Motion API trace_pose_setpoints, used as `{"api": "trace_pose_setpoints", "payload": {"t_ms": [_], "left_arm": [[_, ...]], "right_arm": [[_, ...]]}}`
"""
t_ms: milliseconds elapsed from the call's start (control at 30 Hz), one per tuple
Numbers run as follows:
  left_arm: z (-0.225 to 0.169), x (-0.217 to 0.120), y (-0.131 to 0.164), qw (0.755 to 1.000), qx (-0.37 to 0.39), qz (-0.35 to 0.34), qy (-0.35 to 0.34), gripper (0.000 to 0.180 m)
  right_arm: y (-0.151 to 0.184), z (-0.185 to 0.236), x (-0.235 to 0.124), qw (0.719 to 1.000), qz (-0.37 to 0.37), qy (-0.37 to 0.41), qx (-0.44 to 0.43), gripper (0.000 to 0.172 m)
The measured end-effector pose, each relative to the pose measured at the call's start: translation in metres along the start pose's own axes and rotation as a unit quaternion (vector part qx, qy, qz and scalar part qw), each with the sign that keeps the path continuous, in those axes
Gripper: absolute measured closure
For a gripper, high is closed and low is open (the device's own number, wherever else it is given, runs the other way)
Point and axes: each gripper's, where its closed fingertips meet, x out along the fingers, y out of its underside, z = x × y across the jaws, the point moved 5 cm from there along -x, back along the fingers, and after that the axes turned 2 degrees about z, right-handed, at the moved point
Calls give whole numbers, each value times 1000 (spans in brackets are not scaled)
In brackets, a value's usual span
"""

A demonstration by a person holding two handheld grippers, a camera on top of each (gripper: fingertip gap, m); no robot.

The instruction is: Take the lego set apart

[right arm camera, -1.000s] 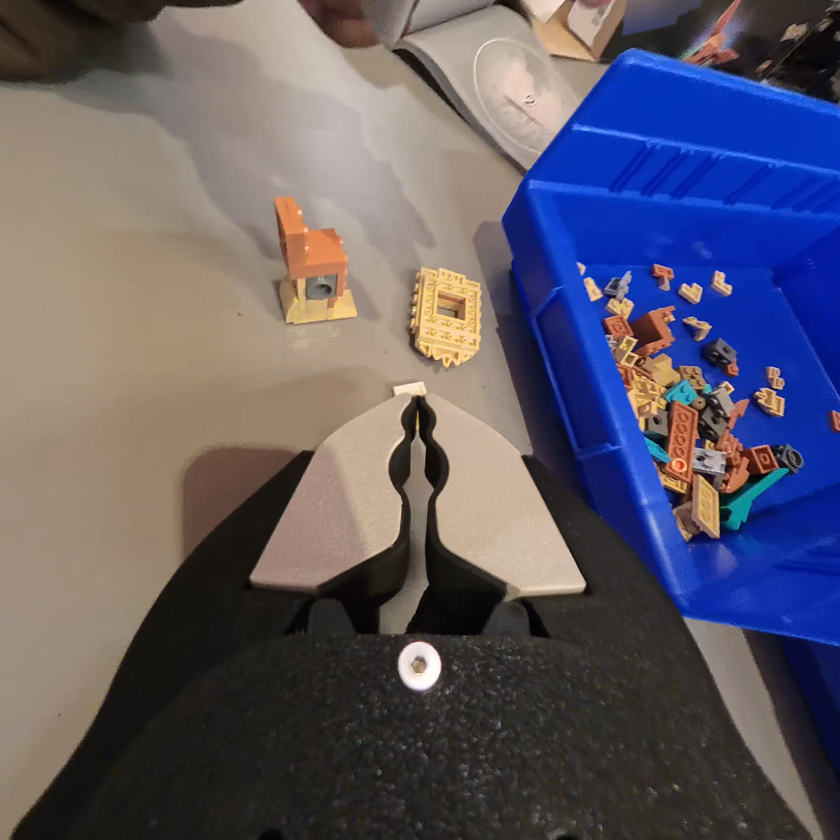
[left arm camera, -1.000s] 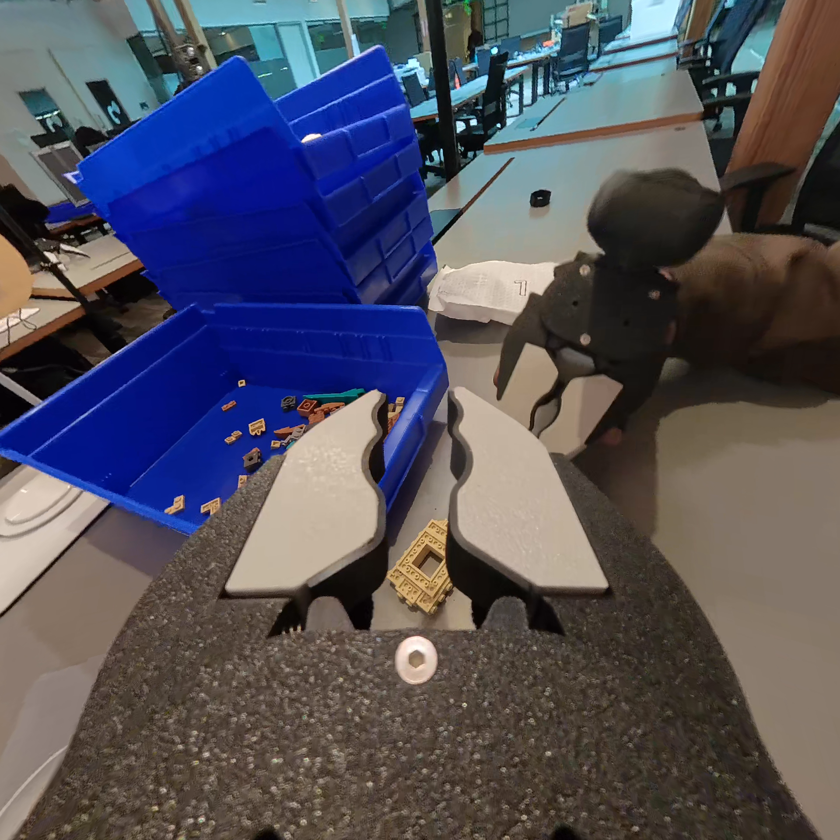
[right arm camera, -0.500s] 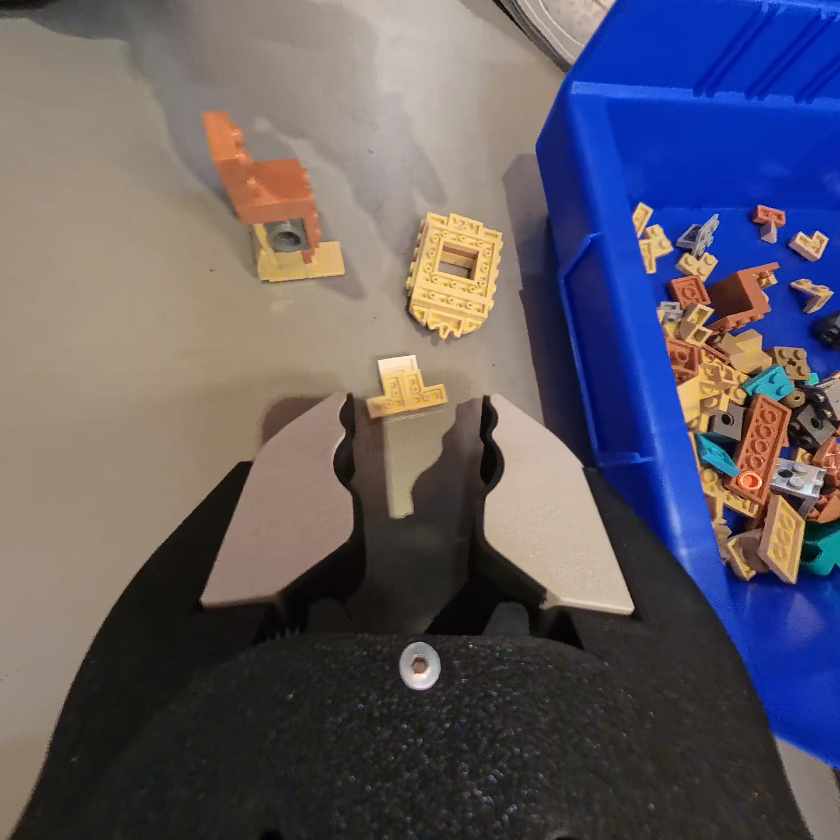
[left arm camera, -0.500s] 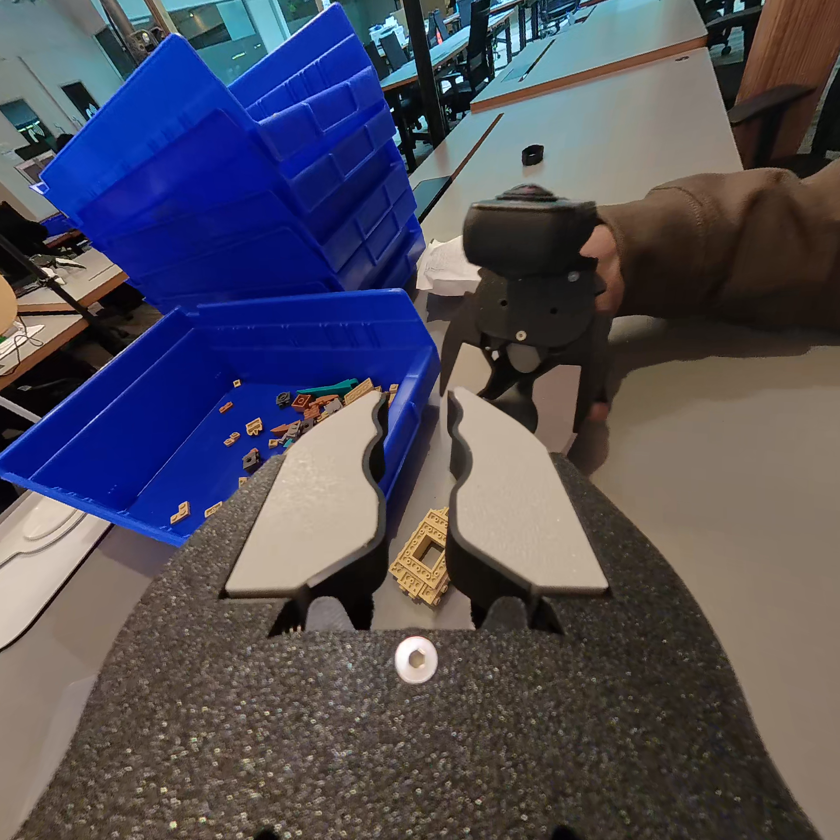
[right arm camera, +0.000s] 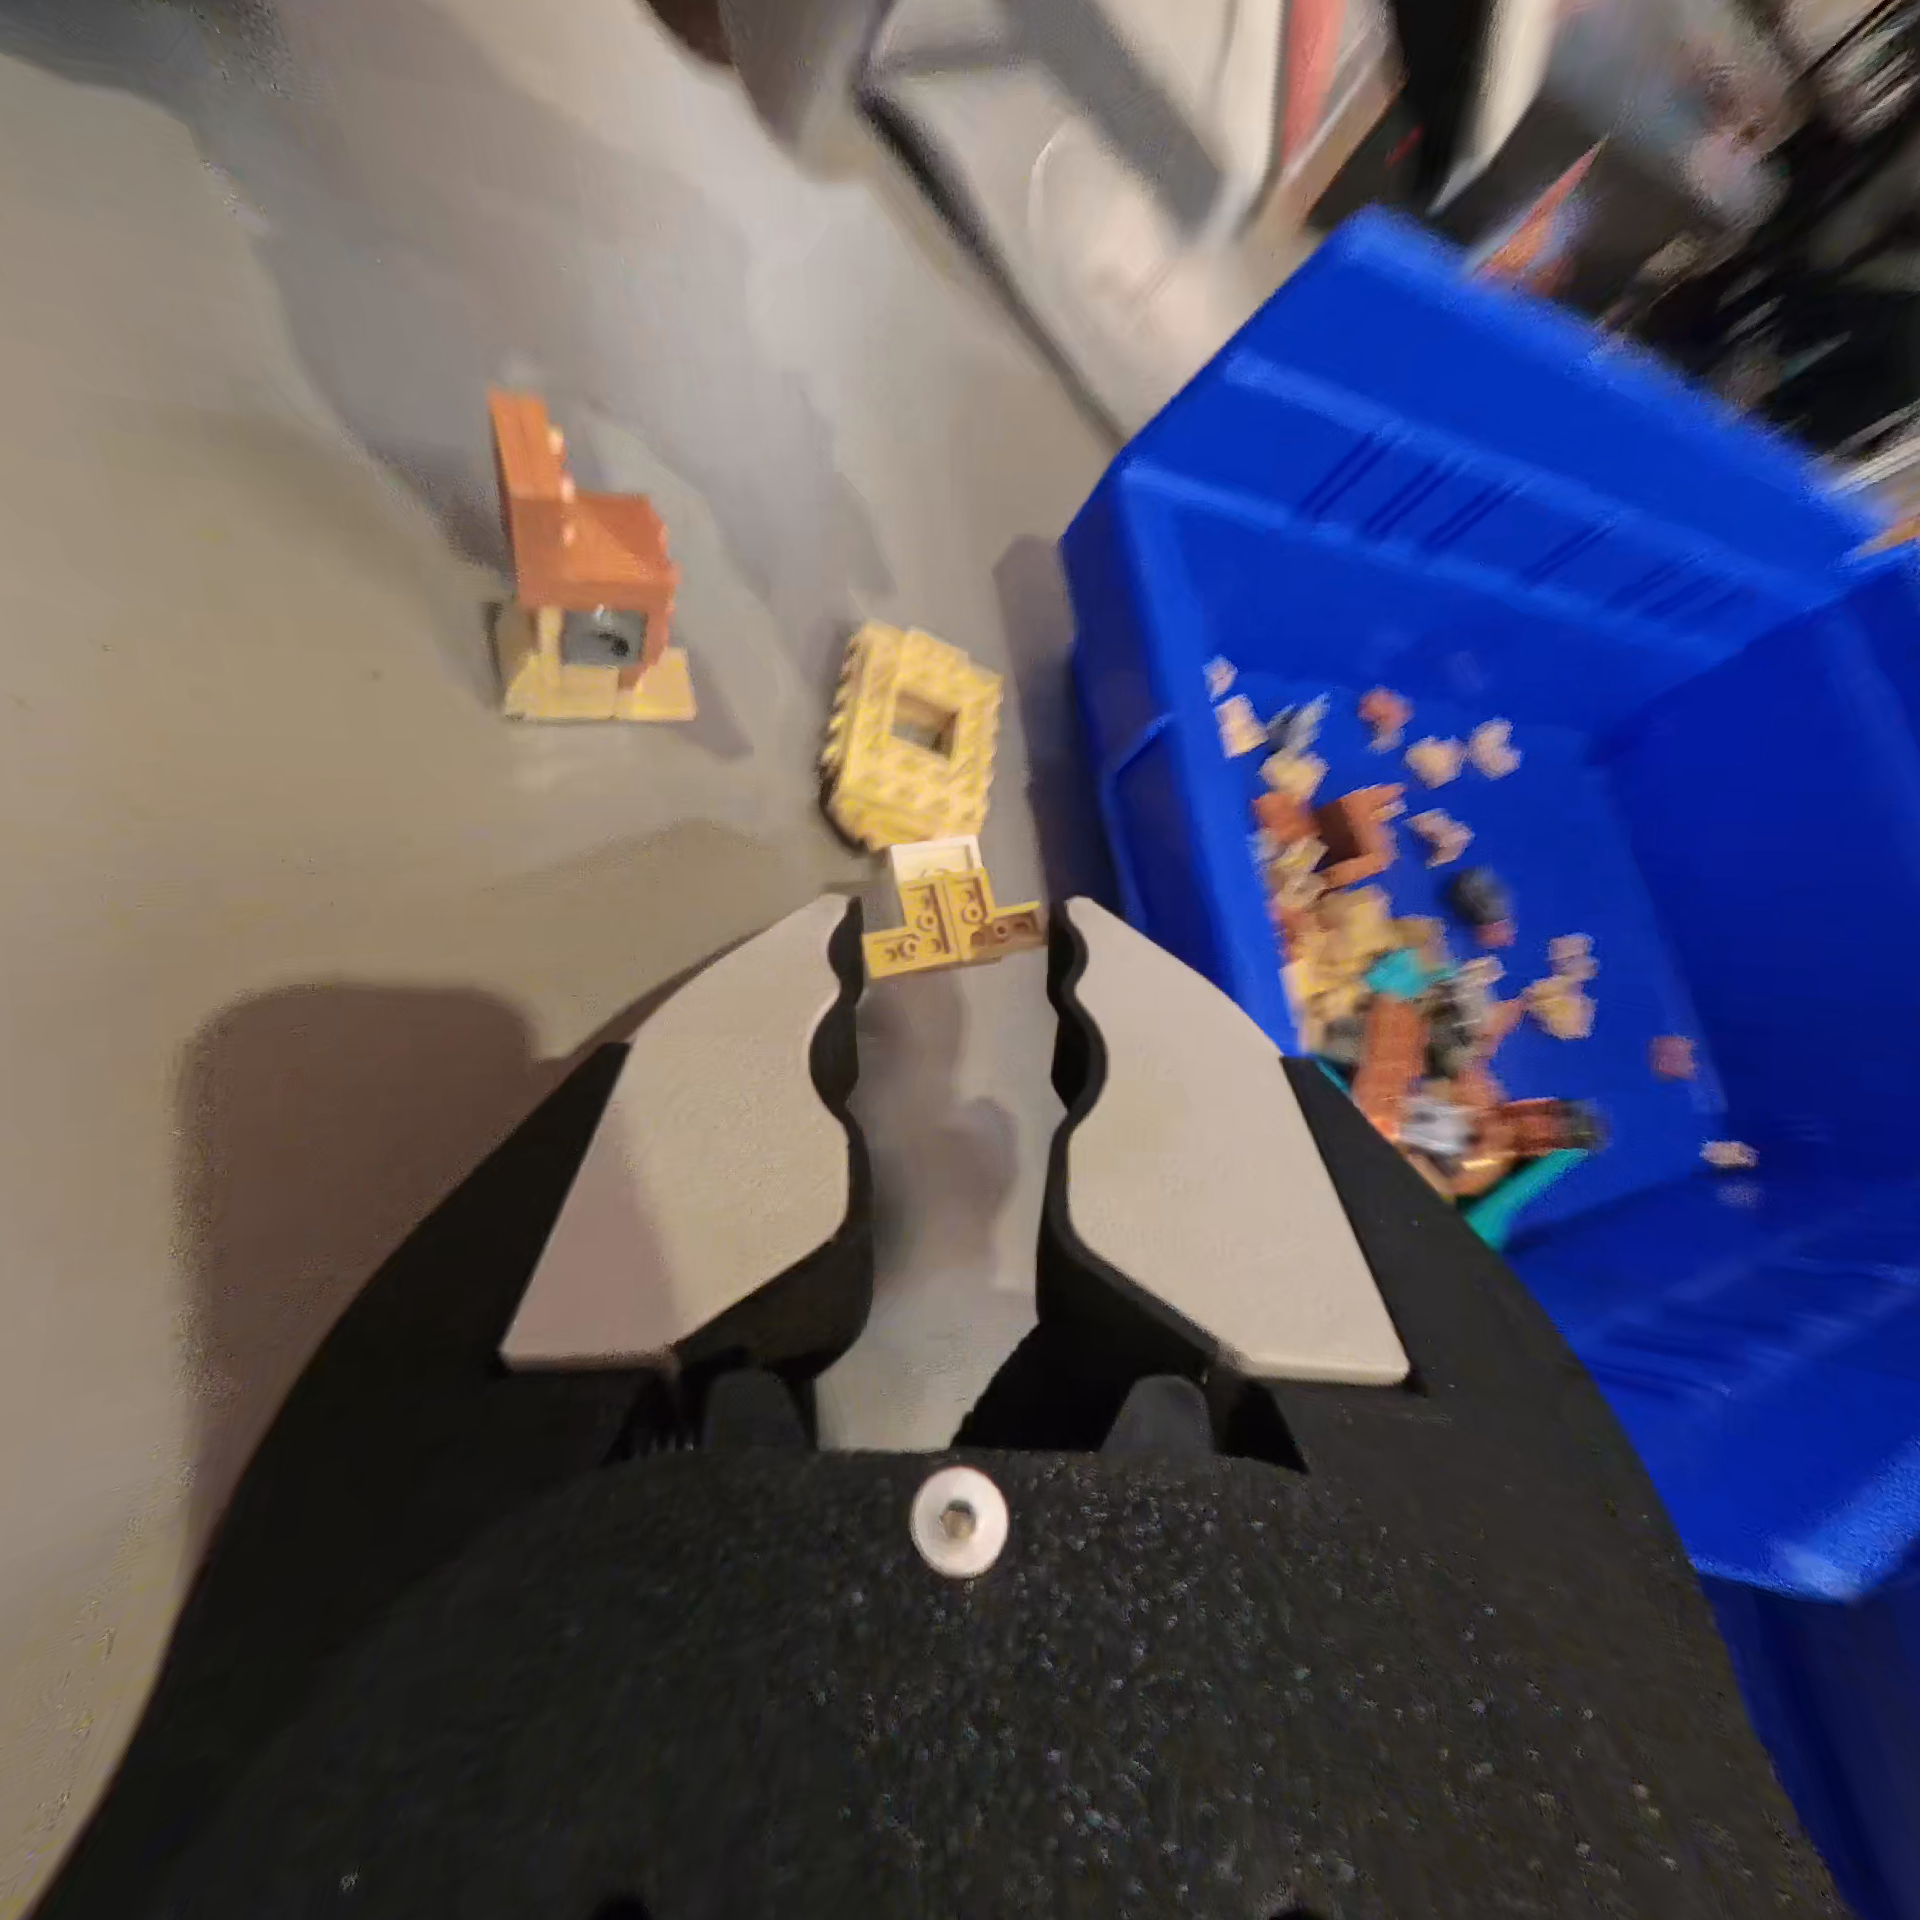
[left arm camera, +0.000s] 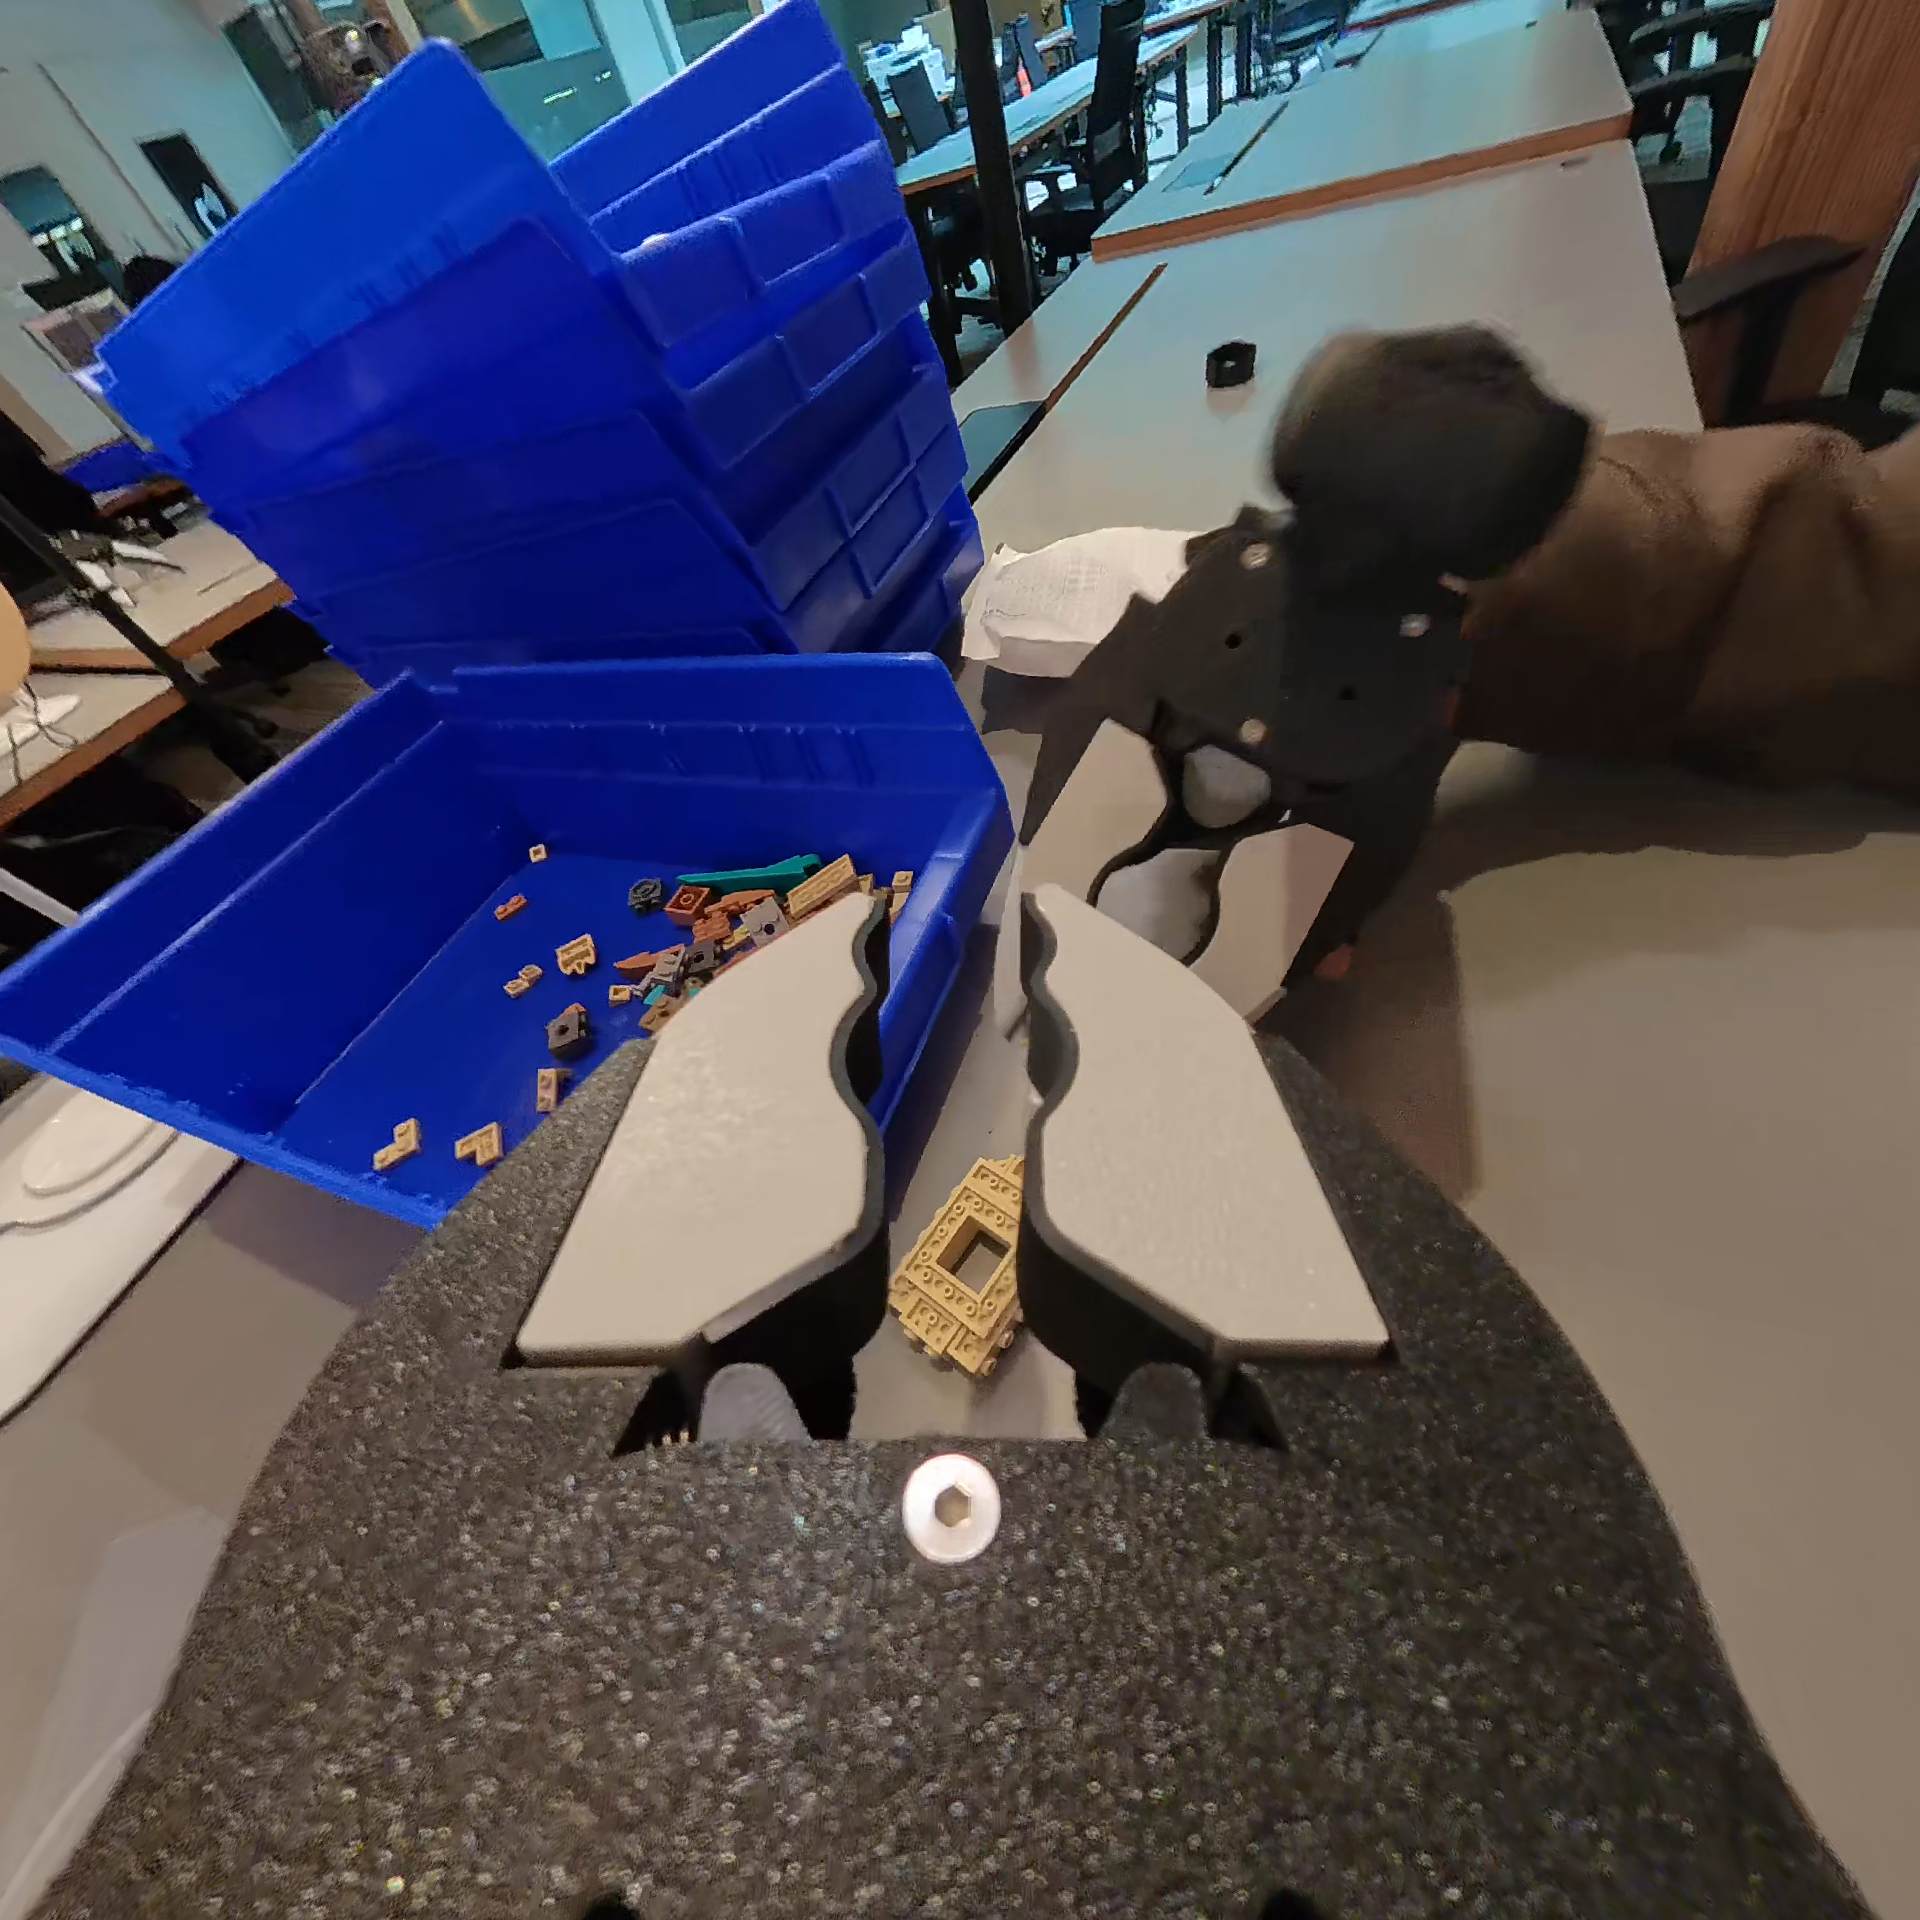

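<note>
In the right wrist view my right gripper (right arm camera: 956, 935) is shut on a small tan T-shaped brick piece (right arm camera: 935, 930), held across its width between both pads, above the grey table. Beyond it lie a tan square brick frame (right arm camera: 914, 748) and a small orange-brown brick build (right arm camera: 582, 582). A blue bin (right arm camera: 1558, 520) of loose bricks stands to the right. In the left wrist view my left gripper (left arm camera: 956, 925) is open and empty, above the tan frame (left arm camera: 966, 1268), next to the blue bin (left arm camera: 675, 748). The right gripper's body (left arm camera: 1320, 665) shows blurred ahead to the right.
A stack of blue bins (left arm camera: 582, 416) stands behind the open bin. White paper (left arm camera: 1070, 592) lies by the stack. A person's brown sleeve (left arm camera: 1714, 603) reaches in from the right. A small black object (left arm camera: 1231, 364) sits farther back on the table. Left tips to right tips: about 10 centimetres.
My right gripper was shut on the piece's tip, opened and let the tan piece rest on the table, then shut on it across its width and is moving. My left gripper stayed open and still.
</note>
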Motion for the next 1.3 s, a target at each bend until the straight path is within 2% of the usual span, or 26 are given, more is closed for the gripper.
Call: {"api": "trace_pose_setpoints", "payload": {"t_ms": [167,333,600,767,967,1133,1300], "left_arm": [[10,-3,2,992,-119,-16,31,159],[7,-4,0,981,-172,-34,81,160],[-6,-3,-4,967,-195,-52,154,163],[-8,-4,-6,964,-196,-66,167,175],[-11,-4,-7,959,-203,-74,185,176],[-12,-4,-9,962,-190,-81,180,176],[-12,-7,-12,982,-108,-78,131,178]], "right_arm": [[-35,-13,-32,975,-106,169,-93,138],[-55,-5,-45,950,-158,226,-149,138],[-68,-1,-53,933,-188,262,-161,138],[-71,1,-54,926,-196,272,-172,138],[-73,2,-55,922,-200,282,-176,138],[-74,2,-56,919,-204,285,-178,138],[-74,2,-59,919,-201,283,-186,139]]}}
